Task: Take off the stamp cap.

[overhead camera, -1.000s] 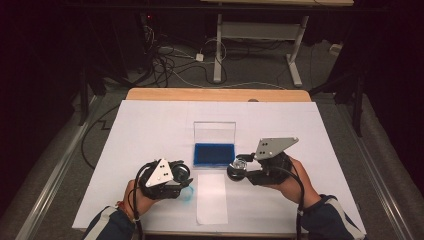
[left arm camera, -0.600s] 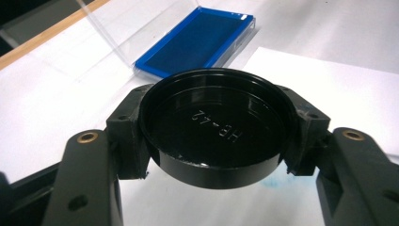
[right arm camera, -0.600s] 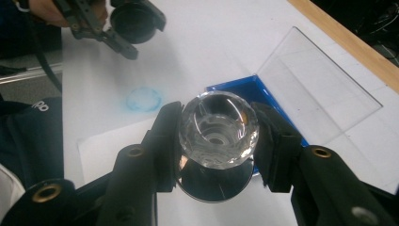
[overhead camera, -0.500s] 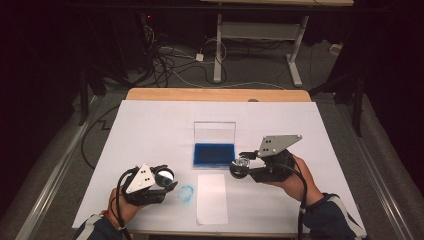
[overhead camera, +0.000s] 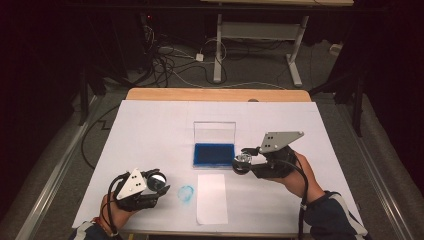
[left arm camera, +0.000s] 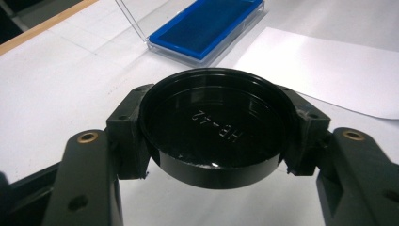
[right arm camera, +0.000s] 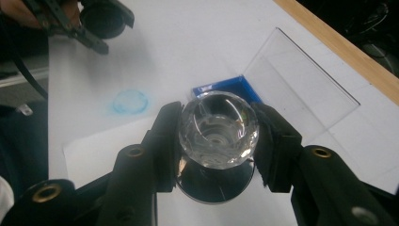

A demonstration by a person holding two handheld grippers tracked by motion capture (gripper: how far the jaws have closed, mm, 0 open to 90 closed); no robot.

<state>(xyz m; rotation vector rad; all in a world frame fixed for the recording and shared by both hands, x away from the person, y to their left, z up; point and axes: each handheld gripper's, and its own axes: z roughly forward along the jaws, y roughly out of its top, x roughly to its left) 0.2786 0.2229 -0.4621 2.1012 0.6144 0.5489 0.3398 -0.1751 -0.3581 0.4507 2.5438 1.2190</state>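
Observation:
My left gripper (overhead camera: 159,184) hovers near the table's front left, shut on a round black cap (left arm camera: 214,127) with raised lettering inside. The cap (overhead camera: 158,180) sits just left of a round blue ink mark (overhead camera: 186,194) on the white tabletop. My right gripper (overhead camera: 243,161) is shut on a clear faceted stamp (right arm camera: 219,127) with a round dark base, held beside the right end of the blue ink pad (overhead camera: 214,154). The pad's clear lid (overhead camera: 214,132) stands up behind it. The ink mark (right arm camera: 130,101) and the left gripper (right arm camera: 101,21) also appear in the right gripper view.
A white sheet of paper (overhead camera: 211,198) lies in front of the ink pad (left arm camera: 207,26), right of the blue mark. The table (overhead camera: 150,130) has a wooden far edge (overhead camera: 215,94). Cables and desk legs lie on the floor beyond.
My left gripper has drawn back to the left and toward the front edge with the black cap, uncovering the blue ink mark. The right gripper has stayed almost still.

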